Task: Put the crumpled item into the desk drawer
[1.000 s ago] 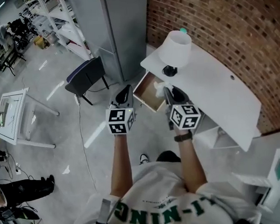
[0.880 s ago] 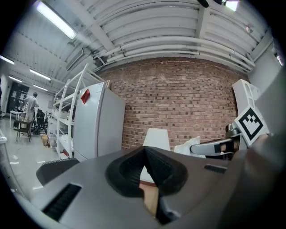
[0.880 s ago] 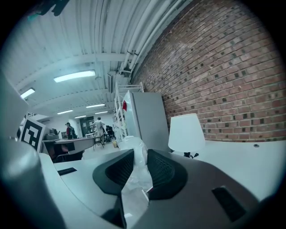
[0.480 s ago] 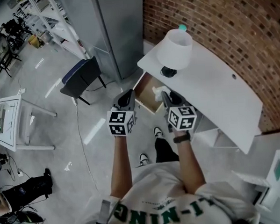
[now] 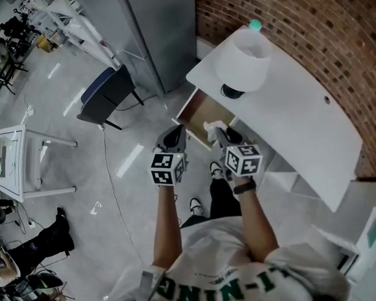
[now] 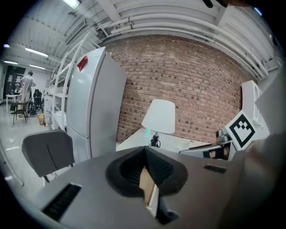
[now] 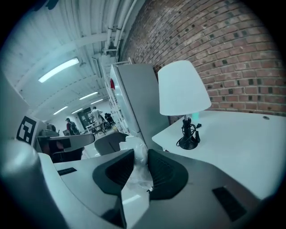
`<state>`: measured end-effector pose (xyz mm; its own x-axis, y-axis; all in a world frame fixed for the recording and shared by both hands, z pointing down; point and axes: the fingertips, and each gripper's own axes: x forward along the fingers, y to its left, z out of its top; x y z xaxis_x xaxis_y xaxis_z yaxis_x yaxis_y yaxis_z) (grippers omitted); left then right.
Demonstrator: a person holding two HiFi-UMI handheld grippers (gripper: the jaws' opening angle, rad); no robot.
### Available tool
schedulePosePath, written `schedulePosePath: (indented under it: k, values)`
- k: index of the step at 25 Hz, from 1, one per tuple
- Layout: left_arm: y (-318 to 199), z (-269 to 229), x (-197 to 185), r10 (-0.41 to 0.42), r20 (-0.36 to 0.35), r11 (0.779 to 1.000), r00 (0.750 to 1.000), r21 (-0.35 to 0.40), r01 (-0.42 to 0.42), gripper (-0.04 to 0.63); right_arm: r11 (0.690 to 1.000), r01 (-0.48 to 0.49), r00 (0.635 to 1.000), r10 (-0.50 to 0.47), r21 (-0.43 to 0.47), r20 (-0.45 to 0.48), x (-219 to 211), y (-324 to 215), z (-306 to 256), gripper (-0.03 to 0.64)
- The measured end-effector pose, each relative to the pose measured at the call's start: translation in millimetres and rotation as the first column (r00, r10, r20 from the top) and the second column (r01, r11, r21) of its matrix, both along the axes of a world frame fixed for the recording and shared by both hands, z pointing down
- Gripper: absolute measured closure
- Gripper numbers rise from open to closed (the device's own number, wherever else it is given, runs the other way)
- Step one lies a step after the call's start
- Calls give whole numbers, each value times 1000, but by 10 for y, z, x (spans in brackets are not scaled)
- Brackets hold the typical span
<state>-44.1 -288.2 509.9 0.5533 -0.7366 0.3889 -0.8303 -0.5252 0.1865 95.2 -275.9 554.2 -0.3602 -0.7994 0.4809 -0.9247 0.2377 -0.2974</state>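
Observation:
The crumpled item [image 5: 213, 126], white and filmy, is pinched in my right gripper [image 5: 220, 134], just over the near corner of the open wooden drawer [image 5: 187, 104] of the white desk [image 5: 293, 122]. In the right gripper view the crumpled item [image 7: 135, 170] fills the gap between the pads of the right gripper [image 7: 140, 154], which is shut on it. My left gripper [image 5: 173, 136] hovers beside the drawer's front, to the left, with nothing in it. In the left gripper view the left gripper [image 6: 145, 154] has its pads meeting at the tips, and drawer wood [image 6: 146, 183] shows below them.
A white lamp [image 5: 243, 65] stands on the desk behind the drawer. A tall grey cabinet [image 5: 163, 35] rises left of the desk, with a dark chair [image 5: 109, 94] before it. A small white table [image 5: 16, 162] stands far left. A brick wall [image 5: 307, 27] backs the desk.
Both grippers have come down and closer to the open drawer. The crumpled item has stayed gripped in the right one.

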Motion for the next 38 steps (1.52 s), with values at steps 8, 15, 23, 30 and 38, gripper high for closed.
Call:
schedulePosePath:
  k: [8, 15, 23, 30, 38]
  values:
    - [-297, 465, 32, -24, -5, 999, 1000, -36, 24, 598, 999, 21, 998, -24, -44, -63, -19, -362, 545, 534]
    - [-655, 658, -137, -89, 27, 990, 996, 112, 86, 598, 998, 63, 982, -67, -27, -178, -94, -671, 1028, 534]
    - [-875, 1260, -128, -95, 36, 992, 995, 87, 92, 598, 988, 82, 978, -105, -132, -179, -116, -931, 1743, 534]
    - [-1121, 1738, -69, -64, -12, 996, 998, 62, 65, 598, 968, 121, 969, -163, -220, -184, -182, -1110, 2412, 534]
    - [-1294, 2165, -35, -22, -67, 1000, 997, 14, 23, 598, 947, 113, 972, -168, -299, -163, -174, -1355, 3129, 534]
